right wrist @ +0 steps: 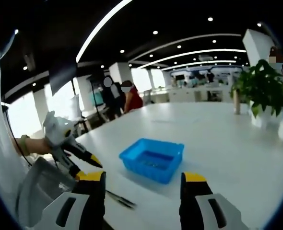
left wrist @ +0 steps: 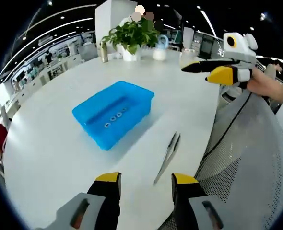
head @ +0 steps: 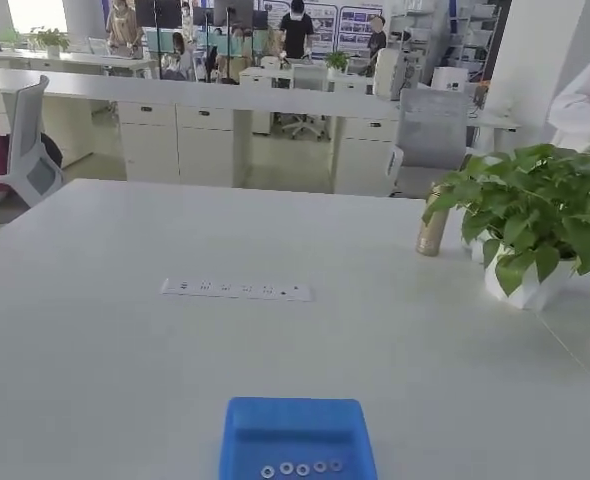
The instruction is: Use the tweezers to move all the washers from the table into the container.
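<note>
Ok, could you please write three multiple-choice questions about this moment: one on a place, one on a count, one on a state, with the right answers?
1. Where do the tweezers lie?
A. inside the blue container
B. on the table beside the container
C. held by the left gripper

2. How many washers lie in the container in the head view?
A. five
B. two
C. nine

3. How does the left gripper stand?
A. shut on the tweezers
B. shut on a washer
C. open and empty

Answers:
1 B: they lie on the bare tabletop next to the container, near the table's edge.
2 A: five small rings sit in a row on its floor.
3 C: its jaws stand apart with nothing between them.
</note>
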Motion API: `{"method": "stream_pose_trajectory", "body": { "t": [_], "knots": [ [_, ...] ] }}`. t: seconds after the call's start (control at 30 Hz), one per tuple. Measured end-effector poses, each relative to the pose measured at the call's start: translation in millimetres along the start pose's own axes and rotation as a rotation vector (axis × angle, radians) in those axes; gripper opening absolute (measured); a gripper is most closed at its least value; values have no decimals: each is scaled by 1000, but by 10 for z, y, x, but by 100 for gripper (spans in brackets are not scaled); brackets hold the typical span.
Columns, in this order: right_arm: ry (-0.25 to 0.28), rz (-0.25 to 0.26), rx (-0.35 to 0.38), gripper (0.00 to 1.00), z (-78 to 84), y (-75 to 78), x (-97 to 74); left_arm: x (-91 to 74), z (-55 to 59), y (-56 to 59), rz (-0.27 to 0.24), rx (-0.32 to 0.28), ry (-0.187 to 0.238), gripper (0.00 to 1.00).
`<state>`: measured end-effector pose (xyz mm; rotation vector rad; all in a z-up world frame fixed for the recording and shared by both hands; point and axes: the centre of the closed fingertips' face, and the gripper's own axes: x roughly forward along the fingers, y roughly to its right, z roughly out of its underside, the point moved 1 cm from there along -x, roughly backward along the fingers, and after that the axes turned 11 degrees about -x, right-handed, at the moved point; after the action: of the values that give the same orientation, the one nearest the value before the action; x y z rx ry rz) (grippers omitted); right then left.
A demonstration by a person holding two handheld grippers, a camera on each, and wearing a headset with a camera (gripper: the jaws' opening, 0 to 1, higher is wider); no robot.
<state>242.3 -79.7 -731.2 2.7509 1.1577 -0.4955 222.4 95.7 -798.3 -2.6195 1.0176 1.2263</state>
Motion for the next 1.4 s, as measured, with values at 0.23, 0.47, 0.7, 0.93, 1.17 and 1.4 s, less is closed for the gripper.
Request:
{"method": "stream_pose_trajectory", "body": {
  "t": [0.23,0.47,0.7,0.93,1.17,1.4],
  "knots": [
    [31,45,-16,66,-94,140,-66,-513,-544,-160,49,-247,390,54],
    [87,102,-42,70,-250,245,-148,-1042,-986,-301,-7,-332,707,80],
    [178,169,-49,81,-440,384,-251,-1399,-984,-486,-125,-378,826,99],
    [233,275,-131,99,-577,564,-365,-1486,-824,-601,-160,-422,836,99],
    [228,278,-127,99,-610,549,-340,-1476,-806,-607,-168,-446,836,99],
    [218,292,-92,99,-555,572,-356,-1464,-860,-550,-143,-446,841,99]
  ]
}}
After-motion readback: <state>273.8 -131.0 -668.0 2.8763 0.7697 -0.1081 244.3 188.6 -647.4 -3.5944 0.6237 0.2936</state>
